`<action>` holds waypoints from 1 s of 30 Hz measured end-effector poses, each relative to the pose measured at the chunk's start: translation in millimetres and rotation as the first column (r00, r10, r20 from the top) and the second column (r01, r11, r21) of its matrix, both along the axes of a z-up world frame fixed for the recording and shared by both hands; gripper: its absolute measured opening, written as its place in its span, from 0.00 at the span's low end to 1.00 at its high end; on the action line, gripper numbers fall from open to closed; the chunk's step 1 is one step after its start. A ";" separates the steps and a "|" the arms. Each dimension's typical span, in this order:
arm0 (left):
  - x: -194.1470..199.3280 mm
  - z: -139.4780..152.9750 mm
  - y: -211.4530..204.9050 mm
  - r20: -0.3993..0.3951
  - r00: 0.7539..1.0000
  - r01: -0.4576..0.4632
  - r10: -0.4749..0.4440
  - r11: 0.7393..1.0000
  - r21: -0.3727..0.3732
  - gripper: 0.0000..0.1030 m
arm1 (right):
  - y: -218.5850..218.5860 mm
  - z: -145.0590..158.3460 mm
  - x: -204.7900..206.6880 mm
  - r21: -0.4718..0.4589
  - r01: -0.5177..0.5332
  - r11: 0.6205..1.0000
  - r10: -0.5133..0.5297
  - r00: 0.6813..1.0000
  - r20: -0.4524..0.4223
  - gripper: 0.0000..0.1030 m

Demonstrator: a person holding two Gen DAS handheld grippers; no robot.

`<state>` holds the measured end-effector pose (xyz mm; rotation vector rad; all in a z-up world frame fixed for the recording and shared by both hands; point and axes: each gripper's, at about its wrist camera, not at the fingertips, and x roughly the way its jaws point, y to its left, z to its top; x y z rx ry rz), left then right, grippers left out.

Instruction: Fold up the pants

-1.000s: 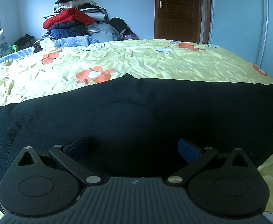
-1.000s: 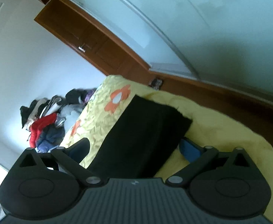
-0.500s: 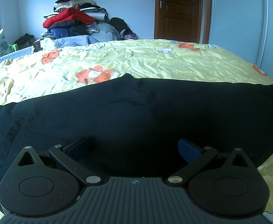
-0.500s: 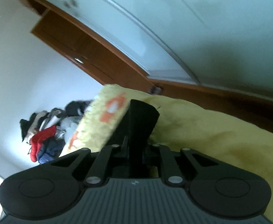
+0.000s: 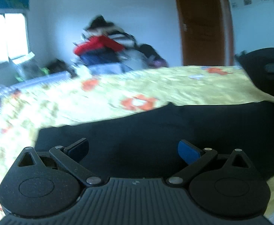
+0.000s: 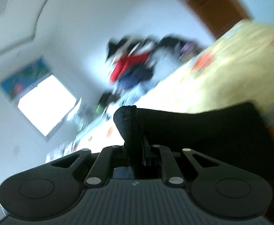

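The black pants (image 5: 165, 127) lie spread across the yellow flowered bedspread (image 5: 99, 101). My left gripper (image 5: 133, 150) is open, its blue pads apart, low over the pants. My right gripper (image 6: 137, 146) is shut on the hem end of the pants (image 6: 202, 129), lifted off the bed, a stitched corner sticking up past the fingers. In the left wrist view the lifted end and the right gripper (image 5: 268, 71) show at the far right. Both views are blurred by motion.
A pile of clothes (image 5: 107, 46) sits at the bed's far side against the wall. A brown door (image 5: 202, 24) stands at the back right, a bright window (image 5: 7, 35) at the left. A white wardrobe (image 5: 259, 18) is at the right.
My right gripper closed on the pant end and has swung it up and toward the left, over the bed. My left gripper has shifted right along the pants, still open.
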<state>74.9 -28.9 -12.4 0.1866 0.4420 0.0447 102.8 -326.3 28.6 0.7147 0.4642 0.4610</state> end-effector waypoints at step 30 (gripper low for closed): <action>7.7 24.9 25.8 -0.039 0.994 -0.103 0.098 0.983 -0.154 0.99 | 86.5 -14.1 -28.9 -0.789 0.015 0.614 -0.005 1.000 0.015 0.92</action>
